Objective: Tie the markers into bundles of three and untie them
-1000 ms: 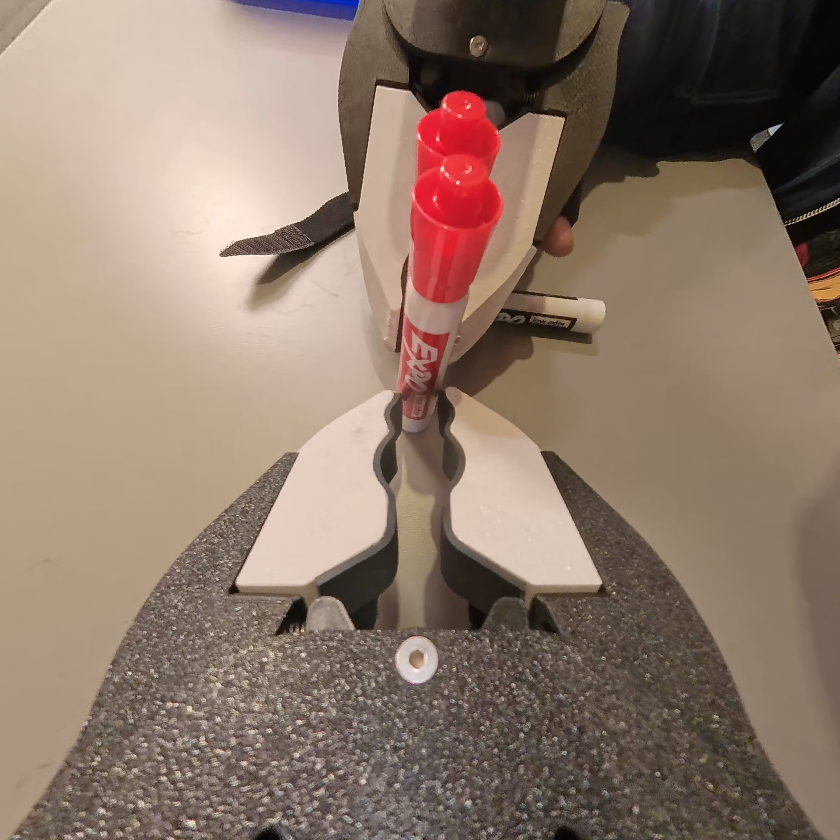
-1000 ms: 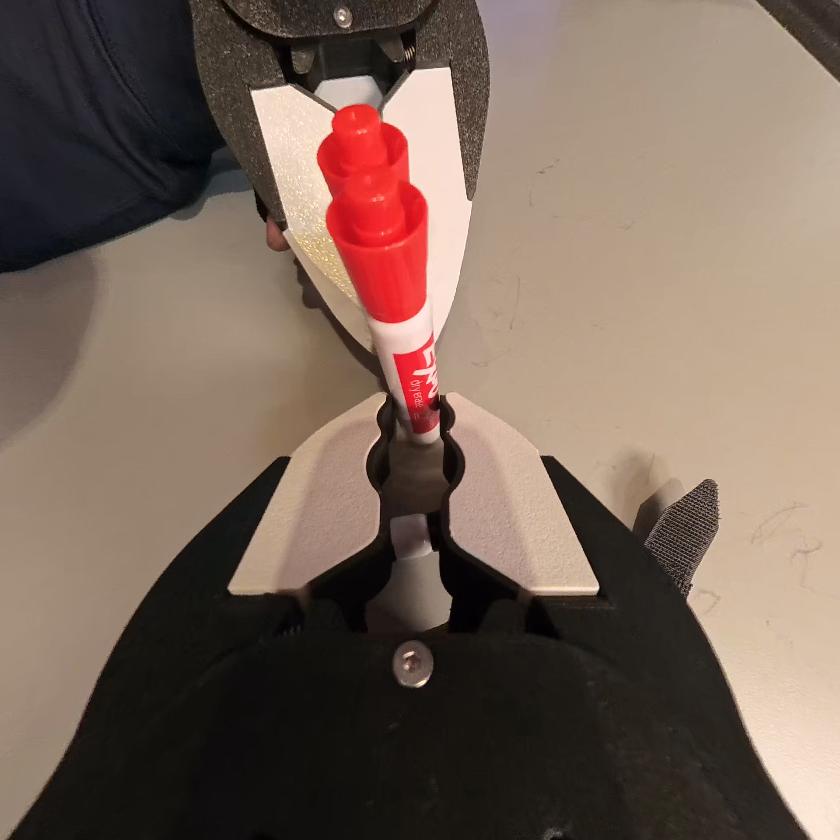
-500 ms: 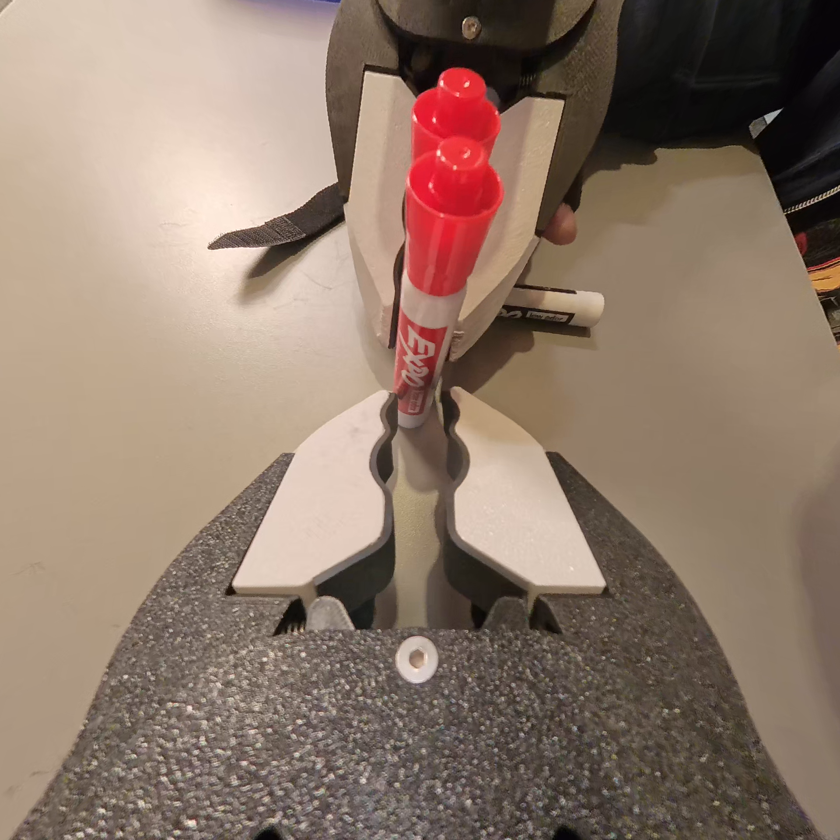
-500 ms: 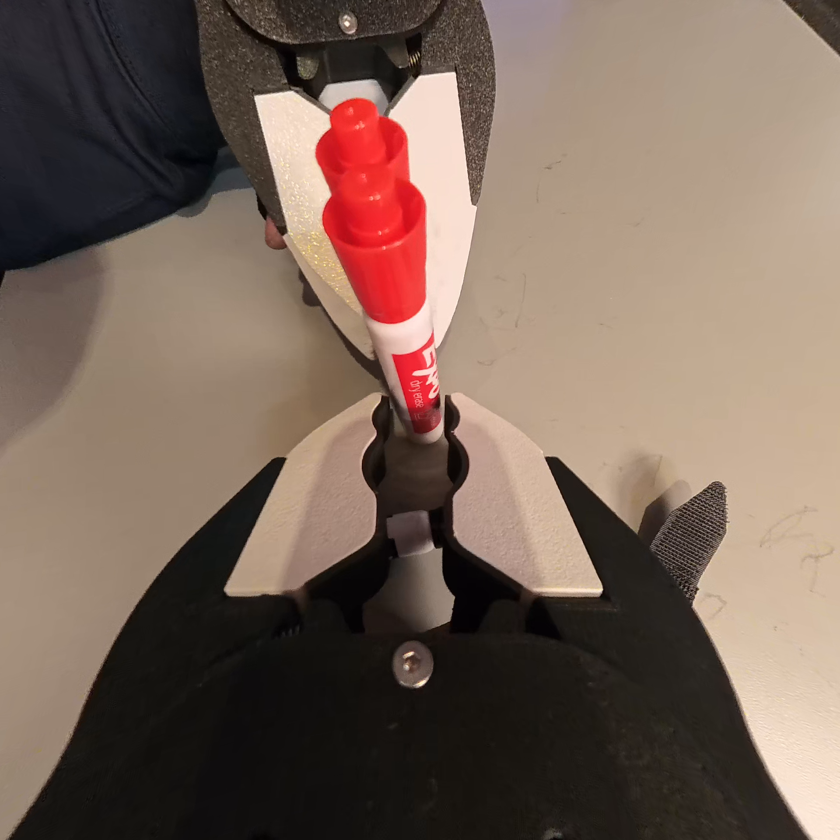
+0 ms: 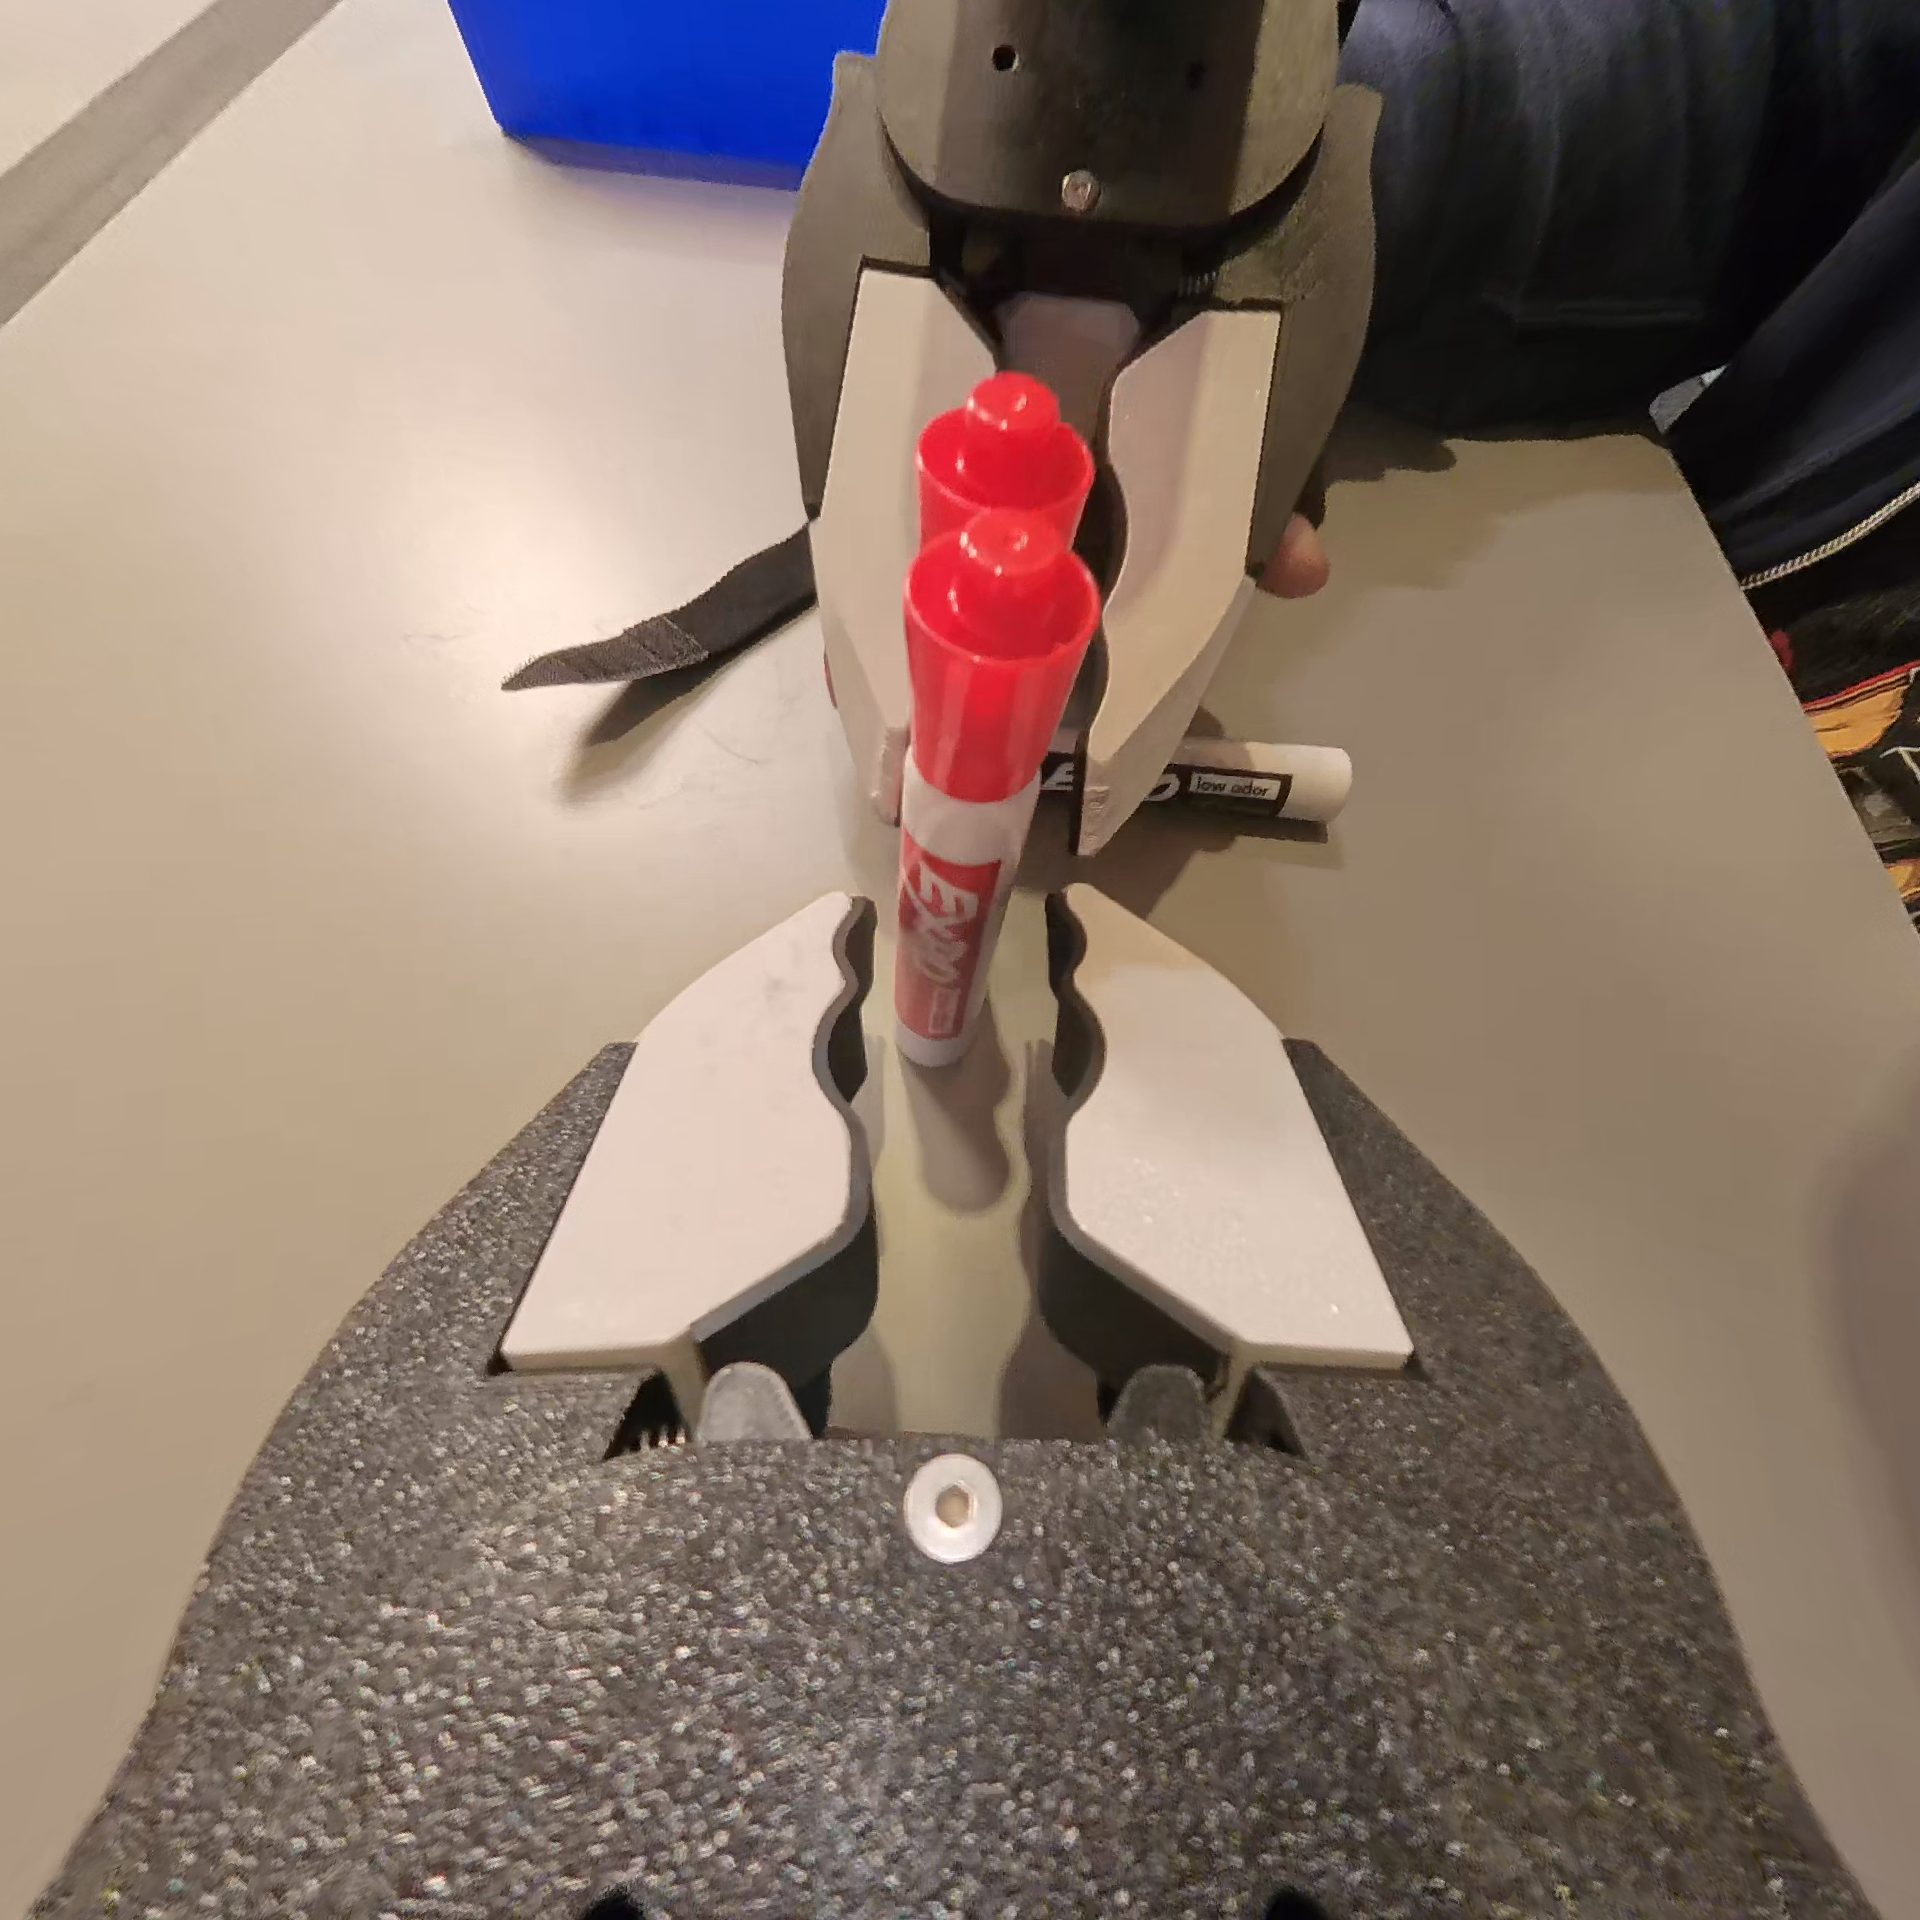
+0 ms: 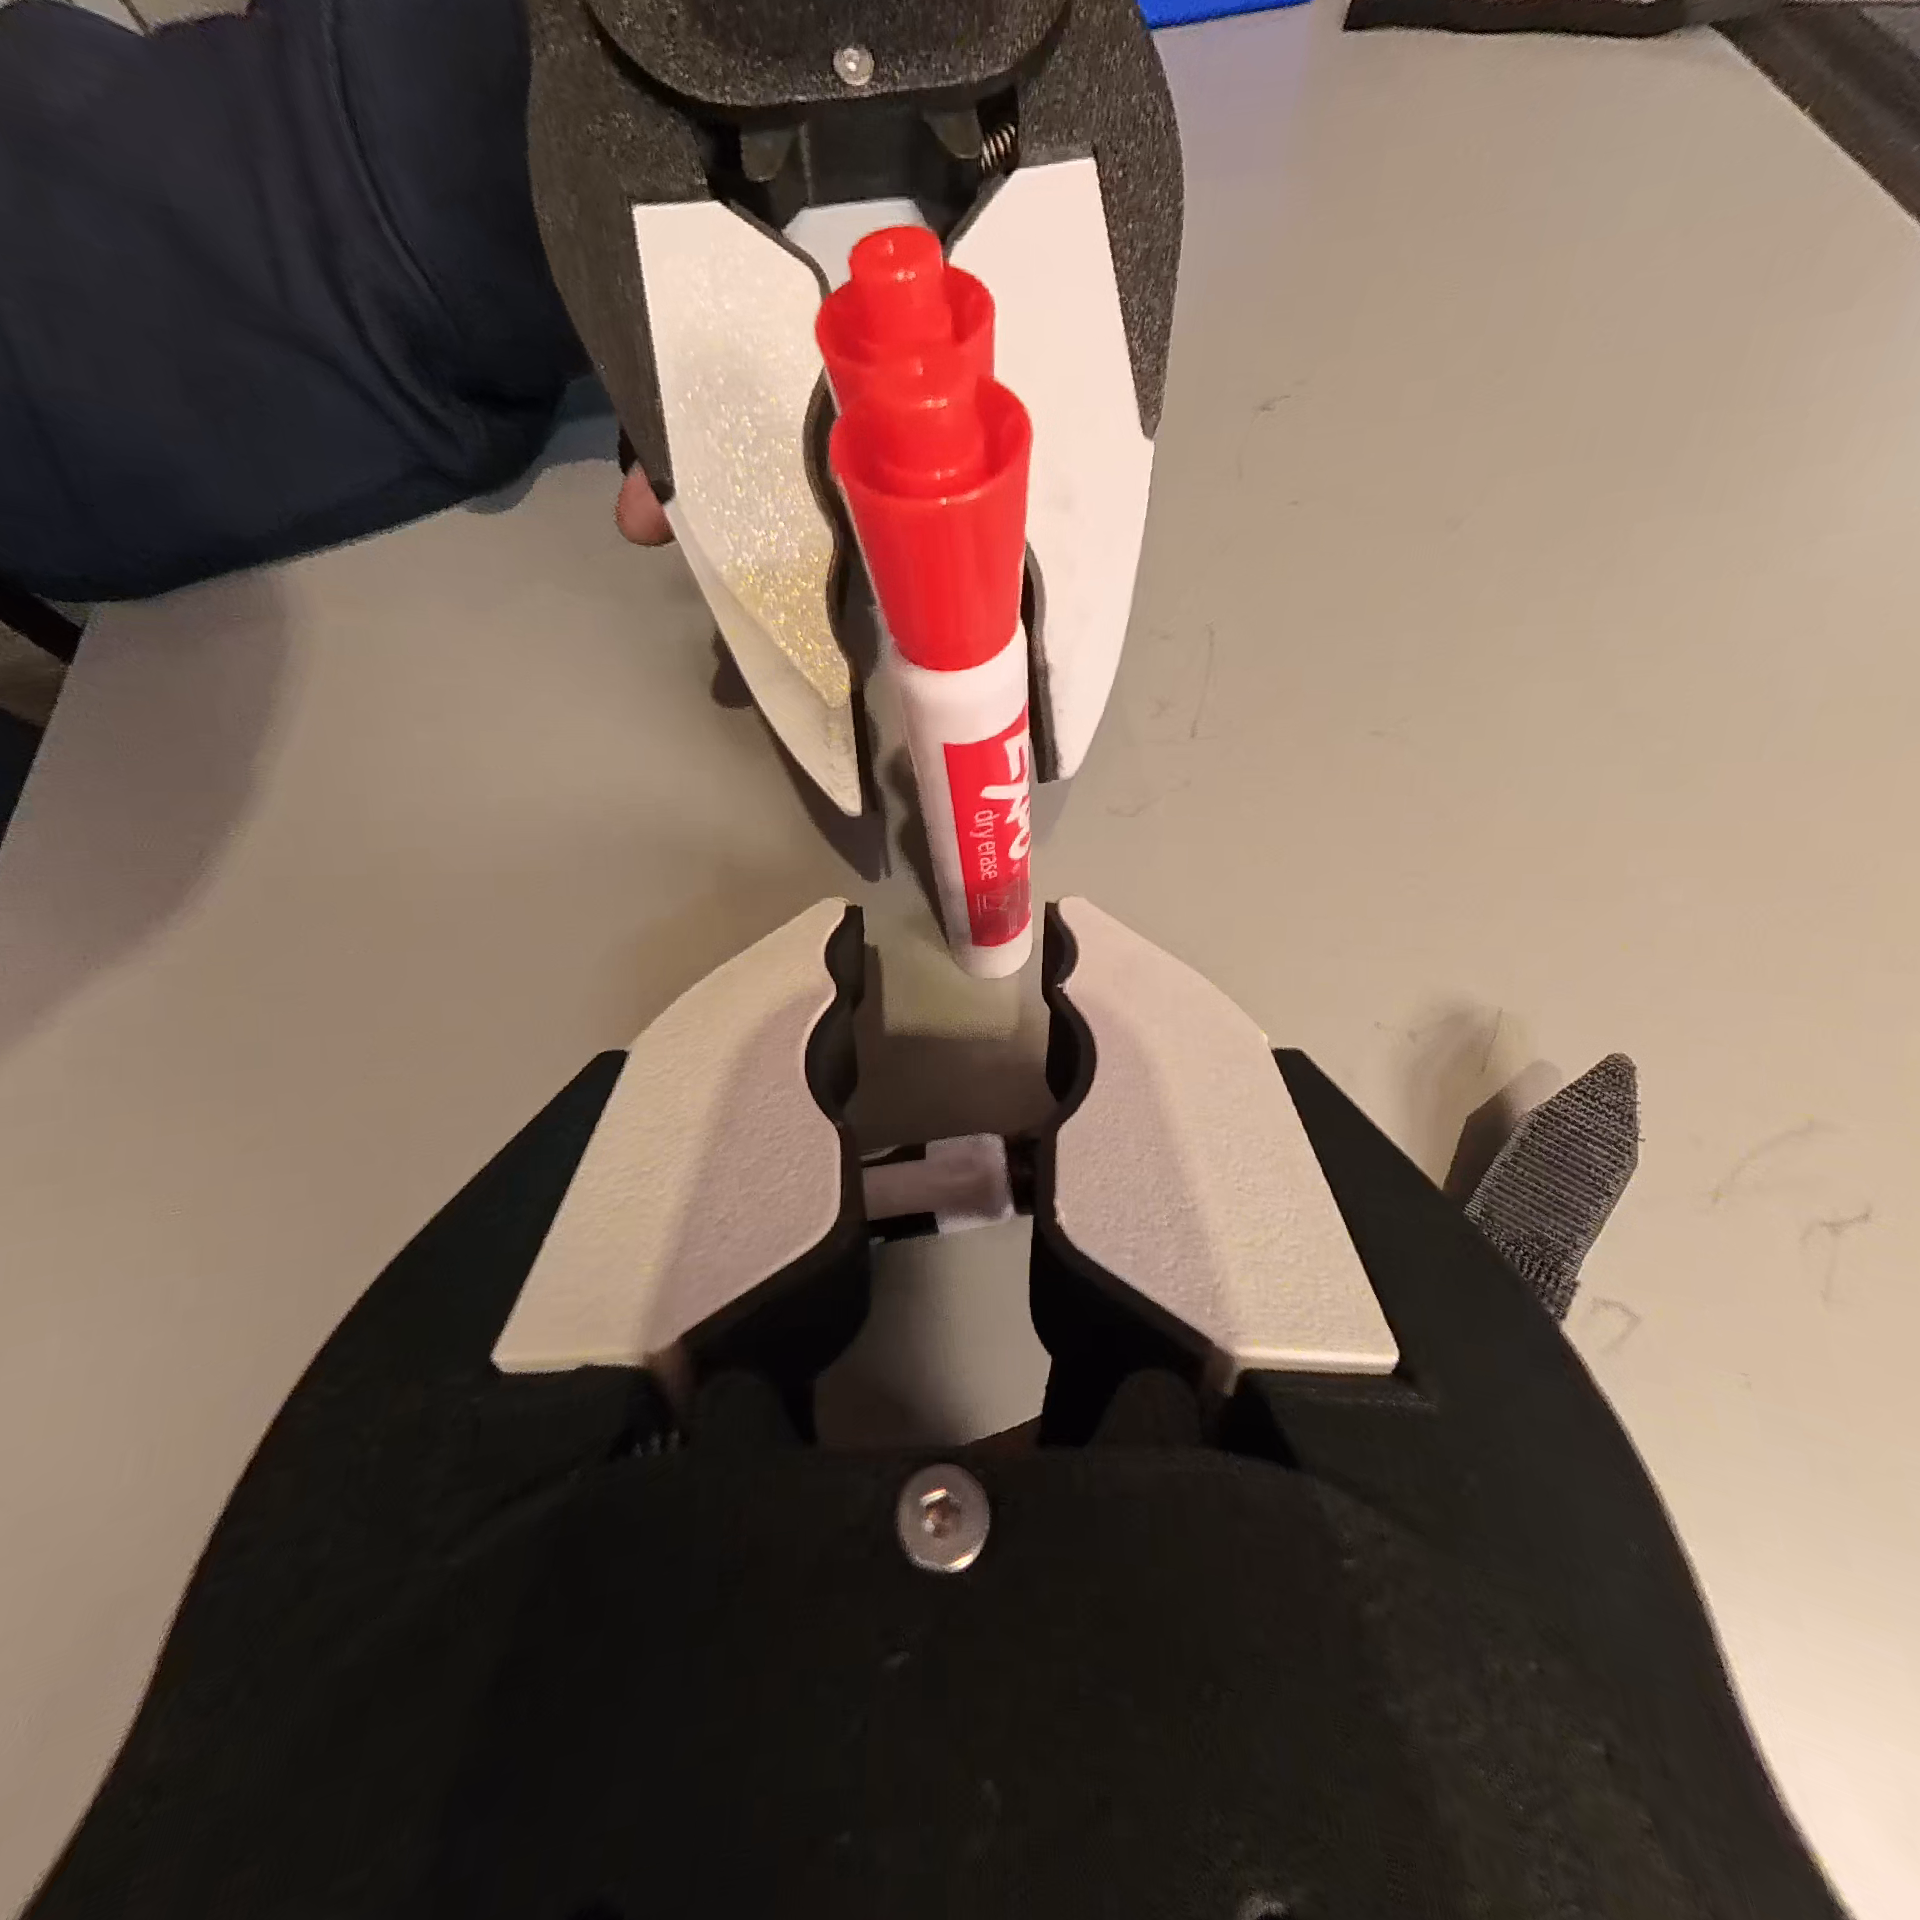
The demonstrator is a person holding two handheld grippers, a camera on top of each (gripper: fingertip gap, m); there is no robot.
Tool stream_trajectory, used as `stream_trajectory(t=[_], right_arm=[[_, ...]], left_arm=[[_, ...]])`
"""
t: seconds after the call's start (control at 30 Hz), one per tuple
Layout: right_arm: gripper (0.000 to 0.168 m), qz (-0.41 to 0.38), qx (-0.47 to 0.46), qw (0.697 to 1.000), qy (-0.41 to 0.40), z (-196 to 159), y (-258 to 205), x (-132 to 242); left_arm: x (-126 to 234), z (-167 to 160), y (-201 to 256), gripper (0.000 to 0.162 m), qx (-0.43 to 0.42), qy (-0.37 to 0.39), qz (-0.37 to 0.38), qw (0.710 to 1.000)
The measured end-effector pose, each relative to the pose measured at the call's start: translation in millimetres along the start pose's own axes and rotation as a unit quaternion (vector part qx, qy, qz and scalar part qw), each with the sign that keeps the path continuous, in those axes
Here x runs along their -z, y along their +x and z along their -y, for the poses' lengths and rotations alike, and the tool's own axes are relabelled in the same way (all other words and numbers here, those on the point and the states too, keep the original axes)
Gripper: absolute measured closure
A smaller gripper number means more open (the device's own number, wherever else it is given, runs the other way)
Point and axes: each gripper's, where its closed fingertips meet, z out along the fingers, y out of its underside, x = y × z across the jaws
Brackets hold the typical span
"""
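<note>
Two red-capped markers stand upright and close together on the table, between my two grippers, which face each other. In the left wrist view the nearer marker [image 5: 951, 935] stands in the gap of my open left gripper [image 5: 956, 914], touching neither finger; the farther marker [image 5: 1003, 457] is within the open right gripper [image 5: 987, 826]. In the right wrist view the nearer marker [image 6: 971, 727] stands at the tips of my open right gripper [image 6: 951, 914], close to the right finger. The other marker [image 6: 904, 322] stands behind it, inside the left gripper [image 6: 956, 790].
A black-labelled marker [image 5: 1247, 784] lies on the table behind the right gripper; its white end [image 6: 935, 1184] shows under that gripper. A black hook-and-loop strap [image 5: 665, 644] lies beside it [image 6: 1558, 1174]. A blue box [image 5: 644, 83] stands at the back. A person's dark sleeve [image 6: 260, 312] rests nearby. Only a small space, under 4 cm, lies between the two pairs of fingers.
Both grippers were shut on the red markers and have opened. The two markers now stand in the gaps between the fingers.
</note>
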Motion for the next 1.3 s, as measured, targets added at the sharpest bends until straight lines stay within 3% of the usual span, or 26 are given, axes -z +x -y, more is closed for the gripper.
stream_trajectory(t=[0.37, 1.13, 1.3], right_arm=[[0.135, 0.0, 0.0, 1.0, 0.005, -2, 0, 5], [0.135, 0.011, 0.001, 1.0, 0.004, -3, -1, 5], [0.136, 0.012, 0.003, 1.0, 0.002, -4, -1, 5]], left_arm=[[-12, 12, 0, 0.123, 0.001, 0.016, 0.009, 1.0], [-25, 4, -3, 0.128, 0.015, -0.027, 0.011, 0.999], [-31, 0, -5, 0.141, 0.023, -0.047, 0.01, 0.999]])
